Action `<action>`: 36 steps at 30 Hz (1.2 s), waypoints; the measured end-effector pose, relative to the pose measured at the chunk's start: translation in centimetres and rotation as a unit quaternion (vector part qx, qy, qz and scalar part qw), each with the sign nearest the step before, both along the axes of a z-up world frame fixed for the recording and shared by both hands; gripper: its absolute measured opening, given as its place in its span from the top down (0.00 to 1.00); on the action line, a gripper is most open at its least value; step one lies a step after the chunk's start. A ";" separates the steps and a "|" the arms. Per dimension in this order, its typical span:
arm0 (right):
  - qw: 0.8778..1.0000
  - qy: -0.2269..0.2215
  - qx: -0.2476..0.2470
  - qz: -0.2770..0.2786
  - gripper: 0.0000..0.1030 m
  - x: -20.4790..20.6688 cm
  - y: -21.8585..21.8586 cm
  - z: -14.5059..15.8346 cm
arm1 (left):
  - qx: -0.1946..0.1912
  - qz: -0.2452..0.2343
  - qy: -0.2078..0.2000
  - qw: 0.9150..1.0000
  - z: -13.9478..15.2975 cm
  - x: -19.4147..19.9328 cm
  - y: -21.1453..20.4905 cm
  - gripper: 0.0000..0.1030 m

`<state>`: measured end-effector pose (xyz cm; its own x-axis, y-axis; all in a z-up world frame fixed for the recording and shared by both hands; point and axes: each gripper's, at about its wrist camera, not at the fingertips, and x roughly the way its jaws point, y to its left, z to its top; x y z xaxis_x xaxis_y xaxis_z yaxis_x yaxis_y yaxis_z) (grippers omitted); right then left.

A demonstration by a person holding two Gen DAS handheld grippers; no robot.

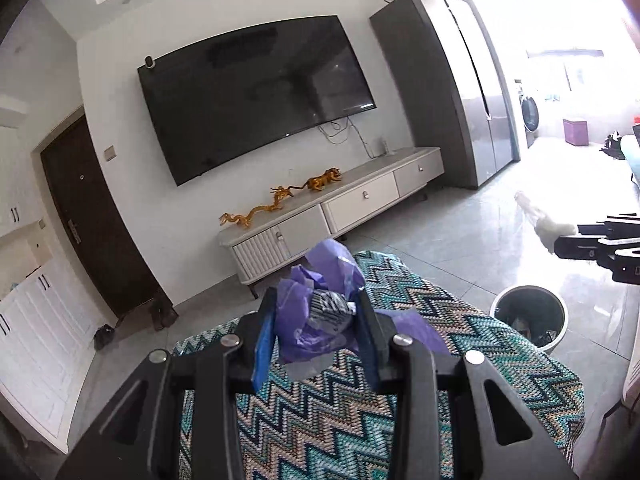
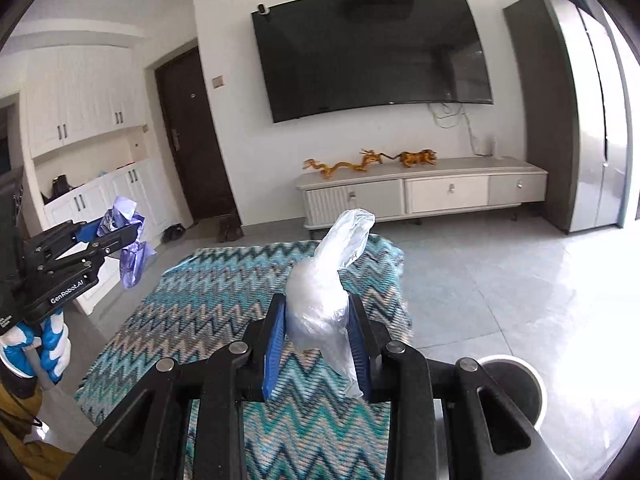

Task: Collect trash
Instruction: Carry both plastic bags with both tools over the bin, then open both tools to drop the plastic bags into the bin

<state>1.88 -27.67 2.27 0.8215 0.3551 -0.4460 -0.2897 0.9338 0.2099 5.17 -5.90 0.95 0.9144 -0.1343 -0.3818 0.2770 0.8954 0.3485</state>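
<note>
My left gripper (image 1: 318,312) is shut on a crumpled purple plastic bag (image 1: 324,276) with a striped wrapper inside, held above a zigzag-patterned cloth (image 1: 460,320). My right gripper (image 2: 318,320) is shut on a bunched clear plastic bag (image 2: 320,300) that sticks up between its blue pads. In the left wrist view the right gripper (image 1: 576,244) enters from the right edge with the clear bag (image 1: 548,226). In the right wrist view the left gripper (image 2: 116,236) shows at the left with the purple bag (image 2: 128,240). A round bin (image 1: 528,316) with a dark liner stands on the floor right of the cloth, and its rim (image 2: 516,364) shows beside my right gripper.
A low white TV cabinet (image 2: 424,192) with golden figurines (image 2: 368,160) runs along the far wall under a large TV (image 2: 372,52). A dark door (image 2: 192,136) and white cupboards (image 2: 100,196) are at the left, a tall fridge (image 1: 472,88) at the right. Grey floor tiles (image 2: 500,264) lie between.
</note>
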 end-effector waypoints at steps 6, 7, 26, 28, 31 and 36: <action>0.998 0.016 0.018 -0.055 0.72 0.0 -5.4 -2.2 | 0.031 -0.049 0.018 0.998 -1.4 1.7 -6.9 0.67; 0.997 0.020 0.021 -0.064 0.72 -0.1 -6.3 -2.6 | 0.035 -0.057 0.025 0.997 -1.9 2.0 -8.1 0.67; 0.961 0.169 0.084 -0.202 0.72 5.7 -22.4 -17.9 | 0.031 -0.166 0.280 0.945 -15.2 13.6 -31.7 0.65; 0.957 0.184 0.088 -0.205 0.72 6.7 -22.9 -19.5 | 0.026 -0.161 0.298 0.940 -16.9 14.6 -33.2 0.65; 0.952 0.206 0.084 -0.209 0.72 8.1 -23.5 -21.7 | 0.010 -0.154 0.320 0.935 -18.6 16.0 -34.3 0.64; 0.944 0.236 0.078 -0.218 0.70 10.3 -24.4 -24.7 | -0.024 -0.162 0.360 0.918 -20.5 17.7 -35.4 0.54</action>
<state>12.20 -52.02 -22.47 0.6271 0.1214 -0.7695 0.2747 0.8899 0.3642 22.91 -41.34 -19.52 0.3357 -0.3872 -0.8587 0.6751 0.7347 -0.0673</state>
